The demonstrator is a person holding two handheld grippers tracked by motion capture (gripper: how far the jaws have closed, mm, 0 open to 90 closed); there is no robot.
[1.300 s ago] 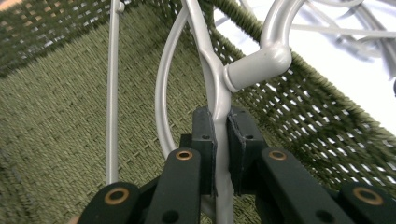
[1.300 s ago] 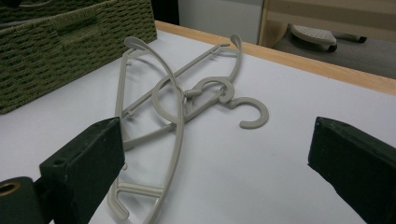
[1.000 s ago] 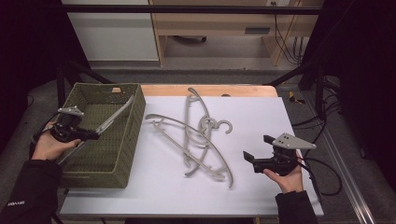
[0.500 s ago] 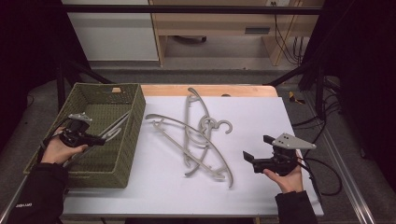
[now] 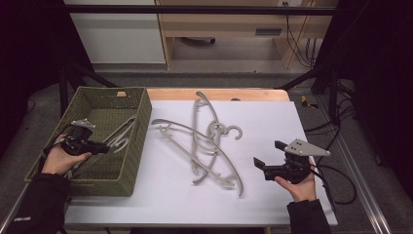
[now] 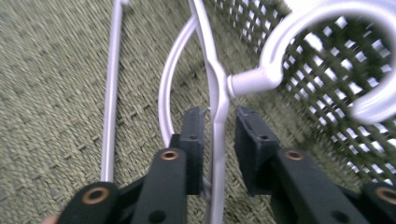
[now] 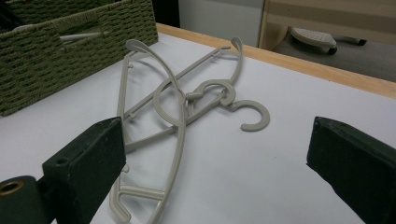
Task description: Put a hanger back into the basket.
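**Left jaws loosening around a hanger in the basket**

We see our left gripper [image 5: 100, 147] inside the green woven basket [image 5: 139, 141], which sits on the left part of the counter [image 5: 272, 122]. In the left gripper view its jaws have just been opening: they stand a little apart with the thin stem of a pale hanger [image 6: 217, 100] running between them. The stem sits against the left pad or just off it, while the right pad is clear of it, so nothing is pinched. That hanger lies on the basket floor, its hook curling up by the mesh wall nearest the middle of the counter.

Our right gripper [image 5: 267, 158] is held over the counter's near right corner, its jaws spread wide and empty, pointing towards the middle. There, on the white surface, a pile of grey hangers [image 5: 207, 146] lies crossed and tangled, their hooks [image 7: 254, 114] near the centre, well apart from both grippers.
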